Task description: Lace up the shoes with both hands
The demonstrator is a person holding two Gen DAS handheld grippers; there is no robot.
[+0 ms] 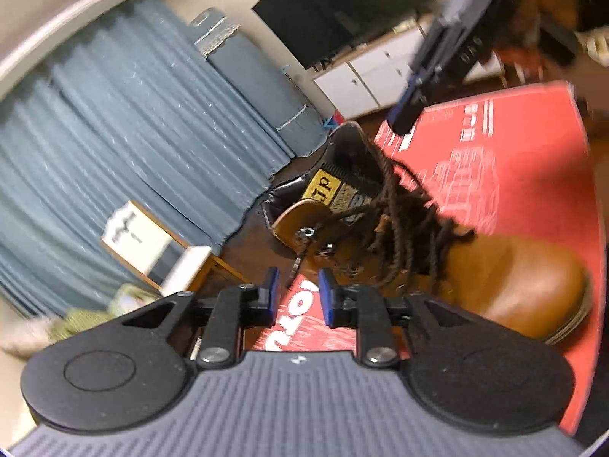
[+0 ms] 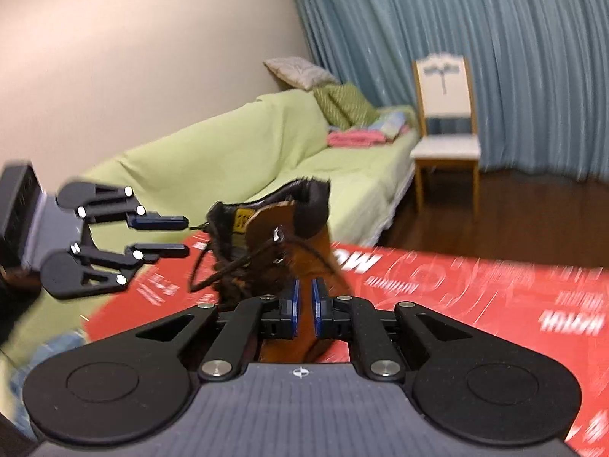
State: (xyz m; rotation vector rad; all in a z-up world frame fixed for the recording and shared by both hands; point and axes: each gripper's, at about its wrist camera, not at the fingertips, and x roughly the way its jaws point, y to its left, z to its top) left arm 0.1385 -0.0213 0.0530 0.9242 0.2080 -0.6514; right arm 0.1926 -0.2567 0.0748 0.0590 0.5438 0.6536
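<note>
Tan lace-up boot (image 1: 506, 278) on a red mat (image 1: 533, 175), just ahead of both hand-held grippers. Left hand-held gripper (image 1: 298, 289): released, jaws apart, a dark lace (image 1: 300, 259) end just ahead. Right hand-held gripper (image 2: 304, 306): released, nothing gripped.

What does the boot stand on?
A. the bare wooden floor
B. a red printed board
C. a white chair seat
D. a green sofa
B: the brown boot rests with its sole on the red printed board, seen in both wrist views; sofa, chair and floor lie farther back.
</note>
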